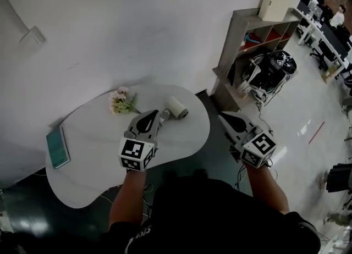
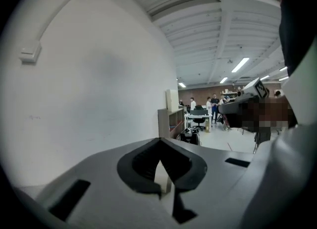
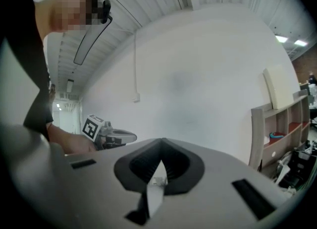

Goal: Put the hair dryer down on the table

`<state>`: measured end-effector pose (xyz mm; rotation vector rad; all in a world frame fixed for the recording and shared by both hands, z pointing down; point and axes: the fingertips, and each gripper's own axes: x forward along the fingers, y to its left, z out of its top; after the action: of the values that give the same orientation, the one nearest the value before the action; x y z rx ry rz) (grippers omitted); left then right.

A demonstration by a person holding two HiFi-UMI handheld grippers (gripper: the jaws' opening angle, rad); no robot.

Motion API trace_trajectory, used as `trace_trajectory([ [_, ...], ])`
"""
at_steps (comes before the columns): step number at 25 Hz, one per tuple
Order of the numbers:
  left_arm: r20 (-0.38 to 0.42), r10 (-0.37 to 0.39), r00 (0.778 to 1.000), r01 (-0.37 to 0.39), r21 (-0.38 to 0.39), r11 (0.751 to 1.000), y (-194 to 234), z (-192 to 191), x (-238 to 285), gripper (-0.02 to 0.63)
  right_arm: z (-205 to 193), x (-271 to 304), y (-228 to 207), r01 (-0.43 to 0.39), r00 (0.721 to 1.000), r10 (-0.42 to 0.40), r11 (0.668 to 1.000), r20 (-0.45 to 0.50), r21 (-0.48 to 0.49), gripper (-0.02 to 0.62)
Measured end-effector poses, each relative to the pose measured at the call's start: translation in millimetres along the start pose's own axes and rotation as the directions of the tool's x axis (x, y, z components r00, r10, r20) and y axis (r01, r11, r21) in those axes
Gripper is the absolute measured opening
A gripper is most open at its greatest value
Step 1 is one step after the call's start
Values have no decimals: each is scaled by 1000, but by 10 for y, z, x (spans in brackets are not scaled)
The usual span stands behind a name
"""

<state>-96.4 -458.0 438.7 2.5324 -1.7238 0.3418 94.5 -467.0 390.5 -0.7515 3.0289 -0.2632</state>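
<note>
The white hair dryer (image 1: 177, 107) lies on its side on the white oval table (image 1: 187, 137), near the far right edge. My left gripper (image 1: 157, 116) hovers just left of it, its tips close to the dryer's near end; whether they touch is unclear. In the left gripper view its jaws (image 2: 161, 173) are shut with nothing between them, and they point up at the wall. My right gripper (image 1: 224, 117) hangs off the table's right side, above the floor. Its jaws (image 3: 159, 171) also stand shut and empty.
A small bunch of pale flowers (image 1: 121, 101) lies at the table's far side, and a green book (image 1: 58, 147) sits at its left end. A wooden shelf (image 1: 247, 44) and equipment with cables (image 1: 269, 71) stand on the floor to the right. A white wall runs behind the table.
</note>
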Motion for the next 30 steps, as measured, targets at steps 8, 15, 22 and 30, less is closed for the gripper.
trace_trajectory([
  [8, 16, 36, 999, -32, -162, 986, -79, 78, -109, 8, 169, -55, -278, -35, 999, 33, 998, 42, 54, 3],
  [15, 22, 37, 999, -33, -138, 990, 41, 155, -282, 9, 324, -49, -284, 25, 997, -25, 1000, 79, 3, 3],
  [22, 74, 45, 996, -35, -141, 989, 212, 319, -260, 6, 484, -65, -201, 63, 993, -60, 998, 99, -30, 3],
  [30, 92, 13, 996, -1, -122, 993, 188, 391, -87, 8, 549, -130, -136, 98, 988, -89, 994, 130, -58, 3],
])
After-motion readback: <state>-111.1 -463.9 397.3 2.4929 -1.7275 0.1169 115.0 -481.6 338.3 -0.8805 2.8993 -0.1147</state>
